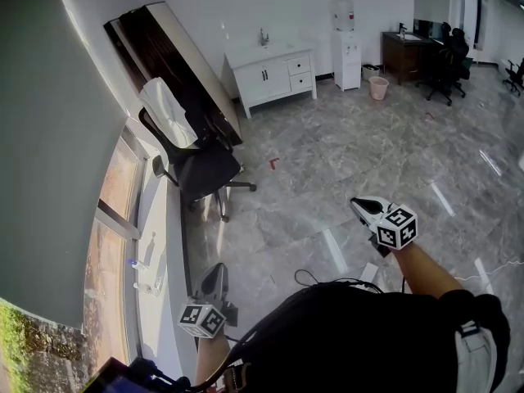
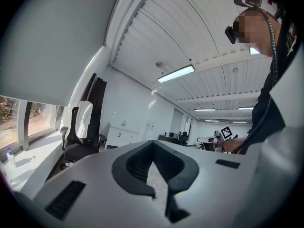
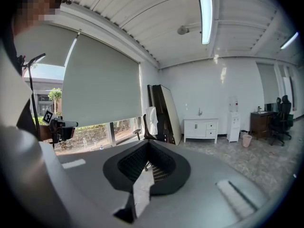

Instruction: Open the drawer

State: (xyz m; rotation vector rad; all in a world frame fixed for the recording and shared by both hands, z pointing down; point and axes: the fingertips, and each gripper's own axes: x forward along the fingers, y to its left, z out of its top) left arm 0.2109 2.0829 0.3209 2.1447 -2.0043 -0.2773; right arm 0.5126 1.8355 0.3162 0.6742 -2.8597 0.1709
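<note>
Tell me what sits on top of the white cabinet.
A small faucet-like fixture stands atop the white cabinet, near the wall. Its drawers are shut, so the contents are hidden.

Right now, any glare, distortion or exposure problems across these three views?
Head view: strong fisheye bend, streaky reflections on the glossy grey marble floor. Left gripper view: dark round vignette, long ceiling strip light clipped white. Right gripper view: same vignette, bright ceiling tube lamp clipped too; small white drawer cabinet reads sharp.
</note>
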